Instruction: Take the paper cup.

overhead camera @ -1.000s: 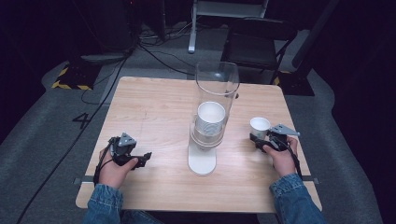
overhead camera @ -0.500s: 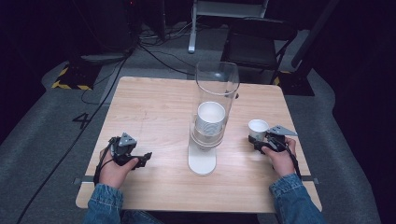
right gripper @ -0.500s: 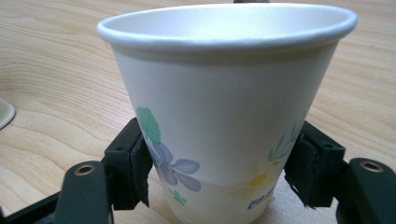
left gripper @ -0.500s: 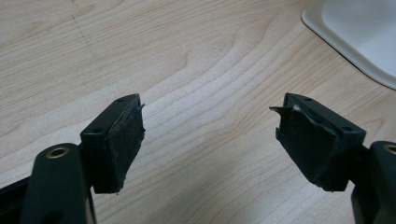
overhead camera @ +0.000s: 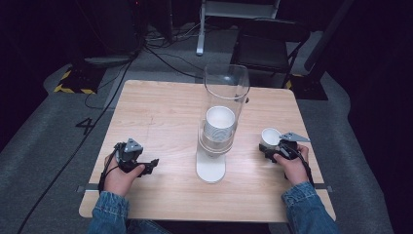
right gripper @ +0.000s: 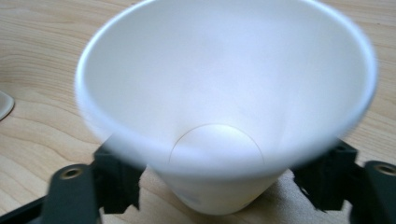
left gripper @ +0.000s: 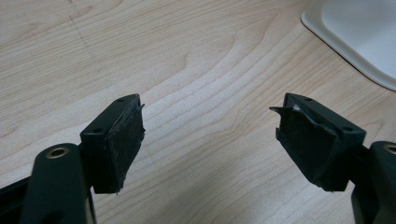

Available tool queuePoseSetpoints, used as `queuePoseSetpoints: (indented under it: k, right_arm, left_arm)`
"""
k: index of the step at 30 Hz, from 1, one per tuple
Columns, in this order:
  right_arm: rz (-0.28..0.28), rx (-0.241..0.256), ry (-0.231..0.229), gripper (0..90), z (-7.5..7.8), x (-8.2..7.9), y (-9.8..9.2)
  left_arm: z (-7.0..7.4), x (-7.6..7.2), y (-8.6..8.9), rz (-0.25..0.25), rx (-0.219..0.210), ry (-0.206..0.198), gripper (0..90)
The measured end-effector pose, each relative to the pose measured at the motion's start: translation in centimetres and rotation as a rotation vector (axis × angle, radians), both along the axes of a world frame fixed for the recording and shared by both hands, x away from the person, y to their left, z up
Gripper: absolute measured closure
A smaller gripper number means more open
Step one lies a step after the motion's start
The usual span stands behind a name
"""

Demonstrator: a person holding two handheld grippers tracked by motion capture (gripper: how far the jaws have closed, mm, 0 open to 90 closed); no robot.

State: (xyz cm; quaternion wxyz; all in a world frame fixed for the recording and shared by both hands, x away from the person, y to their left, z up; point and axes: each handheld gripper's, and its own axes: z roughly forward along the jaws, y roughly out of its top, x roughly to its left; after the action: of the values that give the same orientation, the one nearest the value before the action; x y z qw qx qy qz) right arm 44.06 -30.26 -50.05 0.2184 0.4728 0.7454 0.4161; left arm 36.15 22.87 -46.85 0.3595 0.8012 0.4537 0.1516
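Two grippers rest near the table's front edge: the right gripper point(overhead camera: 276, 147) has its jaws closed on a small white paper cup point(right gripper: 224, 107), while the left gripper point(left gripper: 210, 135) sits spread and empty over bare wood. Judging by the clear plastic cup dispenser point(overhead camera: 225, 109) at the table's centre, keep the squeeze light and the cup upright; its thin, tapered wall would crush easily.
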Motion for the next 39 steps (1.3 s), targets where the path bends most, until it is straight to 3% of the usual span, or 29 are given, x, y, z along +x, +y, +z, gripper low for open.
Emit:
queuePoseSetpoints:
  k: [12,24,32,39]
  right_arm:
    - [-0.007,-0.008,-0.008,16.3,1.0,-1.0,-0.5]
    - [0.003,0.002,-0.034,15.9,3.2,-3.5,-1.3]
    - [0.094,-0.014,-0.069,15.9,4.6,-6.5,-0.6]
    - [0.248,-0.030,-0.050,16.6,3.8,-9.3,1.5]
  left_arm:
    - [0.2,0.1,0.0,-0.001,-0.003,-0.012,23.1]
    - [0.4,-0.1,0.2,0.000,-0.007,-0.016,23.1]
    - [0.3,-0.5,0.3,-0.004,-0.006,-0.010,23.1]
    - [0.2,-0.7,0.4,-0.004,-0.002,-0.002,23.1]
